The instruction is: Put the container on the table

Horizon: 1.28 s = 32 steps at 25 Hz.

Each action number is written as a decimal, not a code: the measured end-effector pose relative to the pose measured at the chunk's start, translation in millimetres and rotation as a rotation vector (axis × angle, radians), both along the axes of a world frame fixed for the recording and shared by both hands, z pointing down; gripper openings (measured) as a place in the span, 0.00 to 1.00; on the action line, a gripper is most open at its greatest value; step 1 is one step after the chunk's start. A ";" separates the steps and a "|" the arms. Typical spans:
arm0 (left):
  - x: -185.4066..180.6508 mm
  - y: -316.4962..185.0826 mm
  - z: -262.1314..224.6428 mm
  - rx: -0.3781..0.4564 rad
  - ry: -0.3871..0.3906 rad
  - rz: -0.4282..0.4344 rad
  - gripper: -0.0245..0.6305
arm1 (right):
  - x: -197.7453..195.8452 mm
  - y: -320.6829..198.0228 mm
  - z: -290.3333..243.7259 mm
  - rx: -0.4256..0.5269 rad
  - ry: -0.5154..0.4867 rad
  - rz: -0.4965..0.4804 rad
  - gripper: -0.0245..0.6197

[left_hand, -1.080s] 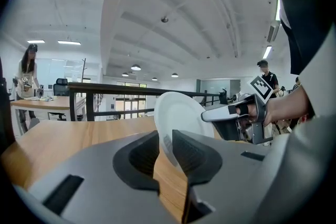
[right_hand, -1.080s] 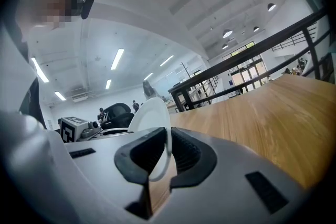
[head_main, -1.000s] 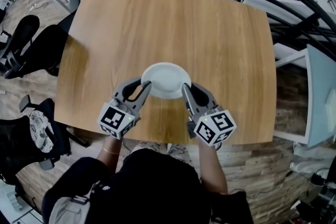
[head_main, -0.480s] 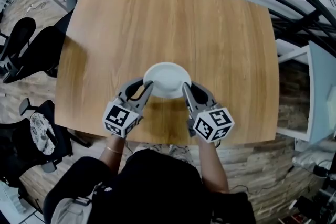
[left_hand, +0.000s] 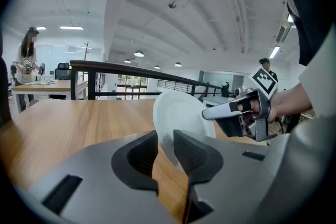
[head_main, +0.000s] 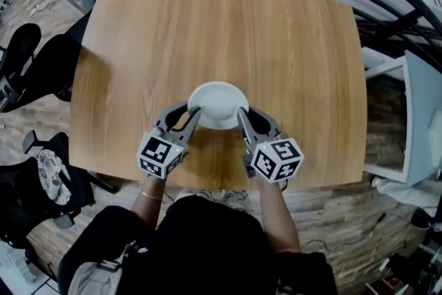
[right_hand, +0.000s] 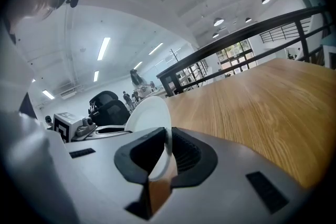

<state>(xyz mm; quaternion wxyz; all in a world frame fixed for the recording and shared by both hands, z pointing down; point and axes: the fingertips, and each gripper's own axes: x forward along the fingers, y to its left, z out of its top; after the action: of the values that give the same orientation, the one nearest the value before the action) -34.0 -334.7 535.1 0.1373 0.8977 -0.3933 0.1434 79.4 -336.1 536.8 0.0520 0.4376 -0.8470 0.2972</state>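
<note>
Container: white, shallow and round, over the wooden bench at 6 o'clock from the bench's centre, close to the near edge. No view settles whether its underside touches the wood.

Left hand-held gripper: at the container's 8 o'clock in the head view. Its own view shows the rim standing between the 2 pads. The jaws have just been opening and now stand slightly apart, with a sliver of gap beside the rim.

Right hand-held gripper: at the container's 4 o'clock. Its own view shows both pads pinched tight on the thin rim.

The head view gives the layout but hides the pads. The left gripper view alone shows a hand around the right hand-held gripper. The right gripper view alone shows black office chairs behind the container. Both gripper views show a black railing past the bench's far edge.
</note>
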 end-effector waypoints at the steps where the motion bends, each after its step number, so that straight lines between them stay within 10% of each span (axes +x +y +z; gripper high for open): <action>1: 0.1 0.3 3.8 -0.009 -0.003 0.005 0.17 | -0.2 0.0 3.4 -0.008 0.002 0.000 0.08; 32: 1.2 -7.3 58.7 -0.107 -0.053 0.011 0.20 | -2.1 -2.3 65.7 -0.141 0.102 -0.006 0.16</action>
<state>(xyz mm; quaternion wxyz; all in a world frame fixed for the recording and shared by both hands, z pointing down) -32.9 -341.9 593.7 0.1739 0.8870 -0.3838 0.1889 77.3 -338.4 602.5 0.1265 0.4450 -0.8214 0.3335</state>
